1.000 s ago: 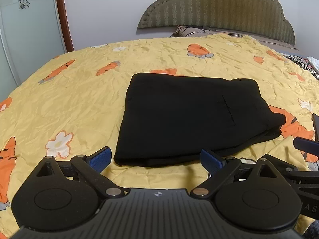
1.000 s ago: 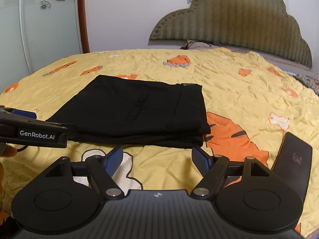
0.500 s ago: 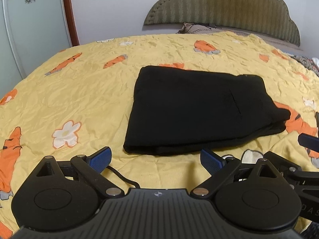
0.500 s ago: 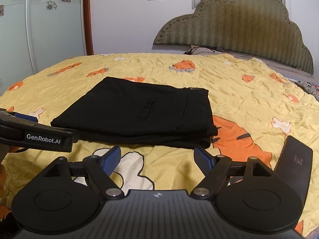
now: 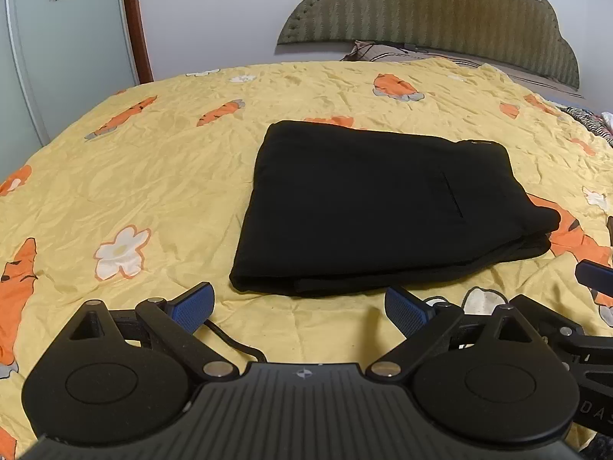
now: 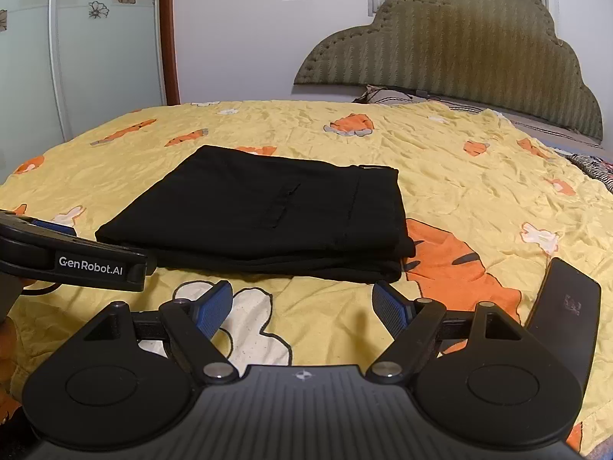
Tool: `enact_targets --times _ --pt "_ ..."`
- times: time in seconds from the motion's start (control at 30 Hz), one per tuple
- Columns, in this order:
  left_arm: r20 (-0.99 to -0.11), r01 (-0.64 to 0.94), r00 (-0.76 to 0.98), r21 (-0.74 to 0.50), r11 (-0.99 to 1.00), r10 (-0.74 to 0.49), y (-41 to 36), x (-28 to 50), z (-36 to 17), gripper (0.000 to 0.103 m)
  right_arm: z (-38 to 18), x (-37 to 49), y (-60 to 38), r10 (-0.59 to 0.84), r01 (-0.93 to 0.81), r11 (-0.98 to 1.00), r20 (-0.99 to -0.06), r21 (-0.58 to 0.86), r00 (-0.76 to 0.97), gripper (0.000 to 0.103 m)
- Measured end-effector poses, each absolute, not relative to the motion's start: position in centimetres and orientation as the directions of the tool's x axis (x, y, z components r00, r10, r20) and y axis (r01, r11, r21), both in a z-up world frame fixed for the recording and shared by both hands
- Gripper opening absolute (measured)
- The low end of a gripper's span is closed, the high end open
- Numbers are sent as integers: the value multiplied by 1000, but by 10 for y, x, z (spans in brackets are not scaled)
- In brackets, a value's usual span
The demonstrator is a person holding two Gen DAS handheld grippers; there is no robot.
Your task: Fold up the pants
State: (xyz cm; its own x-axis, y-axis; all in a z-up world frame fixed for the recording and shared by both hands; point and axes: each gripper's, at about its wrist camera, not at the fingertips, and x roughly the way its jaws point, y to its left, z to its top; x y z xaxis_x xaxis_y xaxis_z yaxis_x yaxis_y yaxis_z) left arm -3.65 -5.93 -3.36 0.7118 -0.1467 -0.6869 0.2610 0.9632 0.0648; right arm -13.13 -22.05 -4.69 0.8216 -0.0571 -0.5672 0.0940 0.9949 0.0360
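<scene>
The black pants lie folded into a flat rectangle on the yellow bedsheet; they also show in the right wrist view. My left gripper is open and empty, just short of the pants' near edge. My right gripper is open and empty, a little in front of the pants' near right corner. The left gripper's body shows at the left of the right wrist view.
A dark flat phone-like object lies on the sheet at the right. A padded headboard and pillow stand at the far end. A sliding wardrobe door is to the left. A black cable runs under the left gripper.
Both grippers have drawn back and risen slightly from the pants, staying open. The folded pants have not moved.
</scene>
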Motion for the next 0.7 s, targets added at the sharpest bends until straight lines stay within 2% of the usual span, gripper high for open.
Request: enact_targets --times 0.7 --pt "-693 259 706 60 964 -146 -56 -35 -34 97 -48 -128 -217 -50 88 995 -575 39 817 80"
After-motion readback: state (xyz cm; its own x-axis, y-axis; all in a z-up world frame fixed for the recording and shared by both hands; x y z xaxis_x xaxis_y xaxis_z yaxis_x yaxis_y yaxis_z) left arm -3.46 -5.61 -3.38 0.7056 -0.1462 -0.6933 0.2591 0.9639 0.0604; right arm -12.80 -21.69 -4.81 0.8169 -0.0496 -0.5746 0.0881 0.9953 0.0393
